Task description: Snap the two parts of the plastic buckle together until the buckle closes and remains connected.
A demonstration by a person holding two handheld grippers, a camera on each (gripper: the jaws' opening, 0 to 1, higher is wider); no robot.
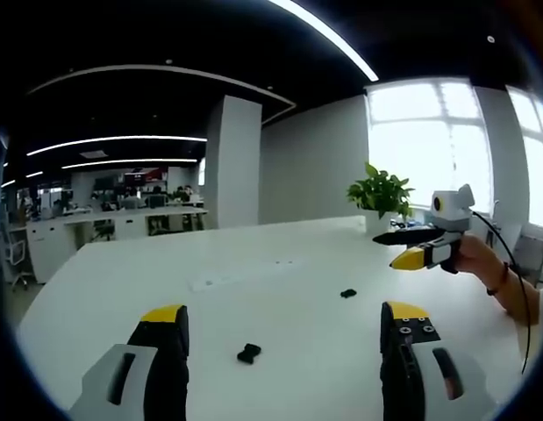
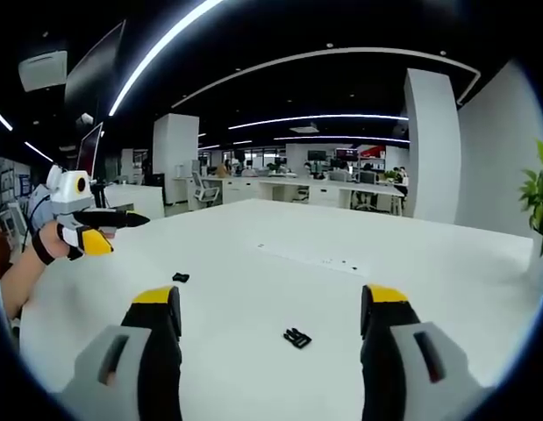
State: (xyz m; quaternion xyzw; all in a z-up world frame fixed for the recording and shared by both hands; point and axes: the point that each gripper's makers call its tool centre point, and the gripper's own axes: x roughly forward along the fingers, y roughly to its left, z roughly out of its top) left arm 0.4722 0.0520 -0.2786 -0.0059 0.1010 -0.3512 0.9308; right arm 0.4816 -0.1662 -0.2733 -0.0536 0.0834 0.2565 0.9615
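Buckle: 2 parts, unjoined, well apart on white table (image 1: pixel 104 289); nothing grasped yet, all left to do. Near buckle part (image 1: pixel 248 353) lies between left gripper (image 1: pixel 284 320) jaws, just ahead; far buckle part (image 1: pixel 347 293) beyond. Right gripper (image 2: pixel 267 303): near buckle part (image 2: pixel 296 338) between jaws. Both grippers wide open, empty

White table (image 1: pixel 280 254) bears two separate black buckle parts (image 1: pixel 248 353).
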